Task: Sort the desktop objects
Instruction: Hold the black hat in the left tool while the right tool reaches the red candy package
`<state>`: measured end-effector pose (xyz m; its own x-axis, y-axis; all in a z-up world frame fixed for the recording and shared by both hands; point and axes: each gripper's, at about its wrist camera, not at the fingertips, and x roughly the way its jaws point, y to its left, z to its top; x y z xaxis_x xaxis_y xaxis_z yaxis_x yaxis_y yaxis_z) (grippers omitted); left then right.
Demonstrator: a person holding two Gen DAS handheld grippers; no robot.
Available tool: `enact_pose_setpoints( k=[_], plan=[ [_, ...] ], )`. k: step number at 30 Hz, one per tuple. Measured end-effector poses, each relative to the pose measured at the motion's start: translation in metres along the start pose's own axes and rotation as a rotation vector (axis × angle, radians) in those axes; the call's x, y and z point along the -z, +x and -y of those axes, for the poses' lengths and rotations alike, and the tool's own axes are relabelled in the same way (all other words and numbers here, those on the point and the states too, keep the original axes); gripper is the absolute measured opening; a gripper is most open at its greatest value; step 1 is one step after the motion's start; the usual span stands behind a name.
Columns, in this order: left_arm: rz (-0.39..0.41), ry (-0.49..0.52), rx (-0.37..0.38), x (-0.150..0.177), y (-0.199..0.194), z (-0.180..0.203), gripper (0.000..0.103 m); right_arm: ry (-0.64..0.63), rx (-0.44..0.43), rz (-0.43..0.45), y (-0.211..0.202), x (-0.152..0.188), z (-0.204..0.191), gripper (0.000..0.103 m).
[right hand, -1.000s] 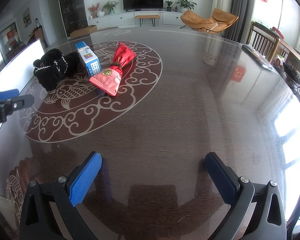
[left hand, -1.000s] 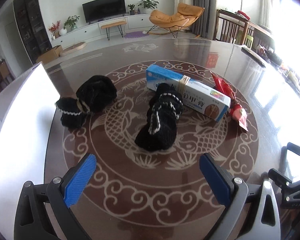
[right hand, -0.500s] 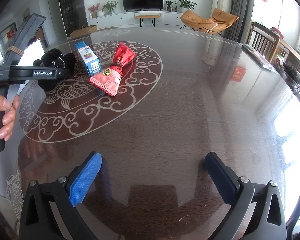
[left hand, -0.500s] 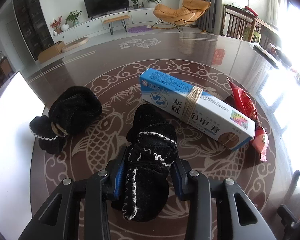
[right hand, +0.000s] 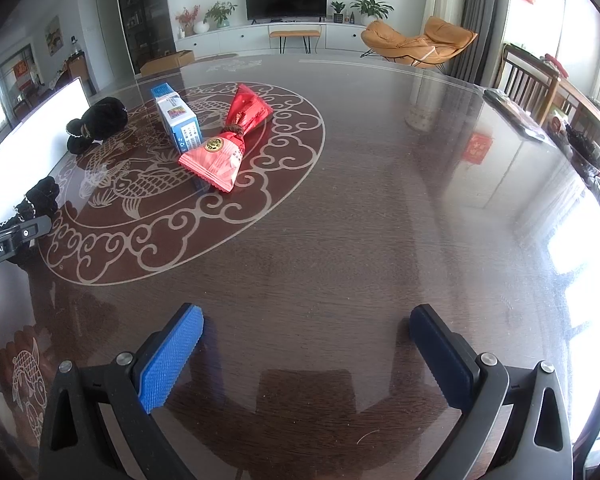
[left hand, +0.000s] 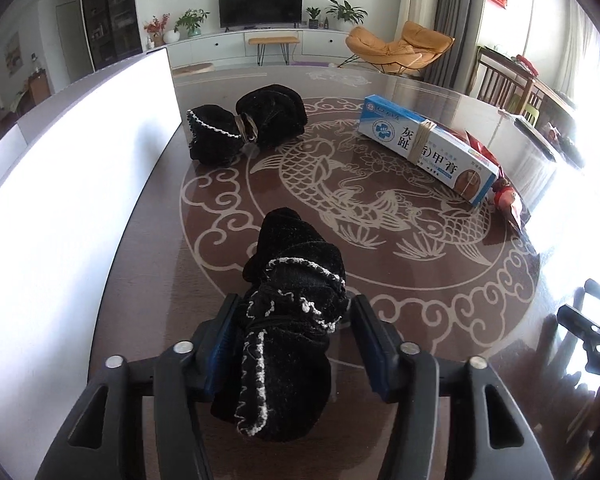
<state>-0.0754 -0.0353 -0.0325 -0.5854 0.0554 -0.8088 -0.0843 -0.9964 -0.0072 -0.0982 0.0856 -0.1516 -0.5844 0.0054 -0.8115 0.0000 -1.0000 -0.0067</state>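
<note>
Nearest the left wrist camera, the left gripper [left hand: 292, 344] straddles a bundle of black socks [left hand: 288, 320] trimmed in white stitching, its jaws opening: the left pad seems to brush the fabric while the right stands just clear, so the bundle is released rather than grasped and lies on the table [left hand: 420, 280] beside a bright white board [left hand: 80, 184]. The risk, as I judge it, is that soft knit snags on a ribbed pad and gets dragged or unrolled as the gripper pulls away, or that the bundle rolls off its spot. The right gripper [right hand: 306, 354] hangs wide apart over bare wood, holding nothing. Farther off, a second black sock bundle [left hand: 246, 128], tied round its middle, rests near the board's far corner; beyond, a blue-and-white ointment box [left hand: 426, 146] bound with twine lies touching a red snack packet [right hand: 230, 142].
</note>
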Motion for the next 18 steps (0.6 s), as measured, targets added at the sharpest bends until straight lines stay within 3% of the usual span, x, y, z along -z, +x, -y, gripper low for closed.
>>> enact_pose_setpoints(
  k=[1,4,6,18],
  plan=[
    [-0.004,0.012,-0.018,0.002,0.003,0.004,0.091,0.000,0.000,0.000,0.000,0.000,0.000,0.103],
    [0.000,0.025,-0.043,0.006,0.005,0.005,0.096,0.000,0.000,0.000,0.000,0.000,0.000,0.103],
    [-0.031,-0.015,-0.019,0.003,0.011,-0.004,0.103,0.000,0.000,0.000,0.000,0.000,0.000,0.103],
    [-0.024,-0.015,-0.015,0.004,0.016,-0.004,0.103,-0.001,0.002,0.000,0.000,0.000,0.000,0.103]
  ],
)
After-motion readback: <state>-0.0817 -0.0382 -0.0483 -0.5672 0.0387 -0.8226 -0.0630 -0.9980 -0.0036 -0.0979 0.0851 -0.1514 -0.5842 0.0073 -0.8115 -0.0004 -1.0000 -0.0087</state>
